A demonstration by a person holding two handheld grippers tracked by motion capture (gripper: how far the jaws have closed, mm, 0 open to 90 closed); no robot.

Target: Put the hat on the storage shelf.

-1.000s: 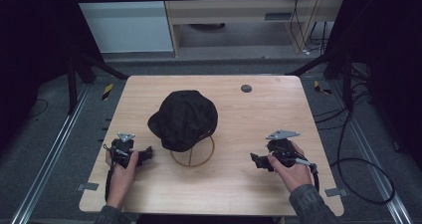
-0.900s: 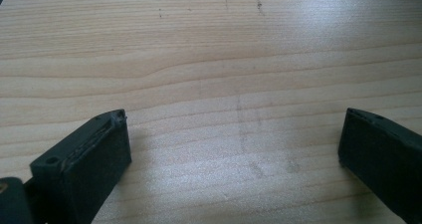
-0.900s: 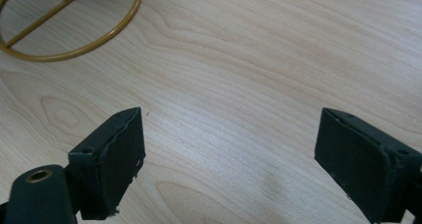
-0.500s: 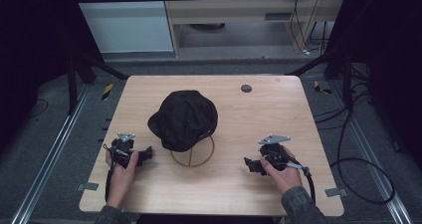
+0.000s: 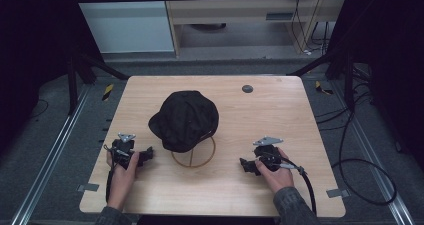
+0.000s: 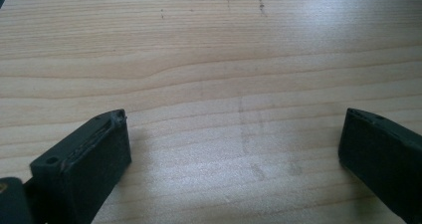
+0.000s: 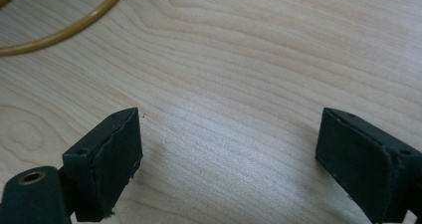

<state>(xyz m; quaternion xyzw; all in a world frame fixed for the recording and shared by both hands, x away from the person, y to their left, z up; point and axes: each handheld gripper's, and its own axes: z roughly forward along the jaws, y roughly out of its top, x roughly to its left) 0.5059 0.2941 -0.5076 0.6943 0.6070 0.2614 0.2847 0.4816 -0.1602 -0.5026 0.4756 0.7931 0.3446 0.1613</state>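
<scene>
A black cap rests on a gold wire stand whose round base ring lies on the wooden table. My left gripper sits on the table just left of the ring, jaws wide apart over bare wood. My right gripper is low over the table to the right of the stand, open, pointing toward it. In the right gripper view the wide-set jaws frame bare wood, and an arc of the gold ring curves across the top left.
A small dark round disc lies near the table's far edge. A black cable trails from the right gripper off the table's right side. Metal rails and dark frame legs flank the table.
My right gripper has moved left and slightly nearer, closing in on the stand's base ring. The left gripper and the cap have stayed put.
</scene>
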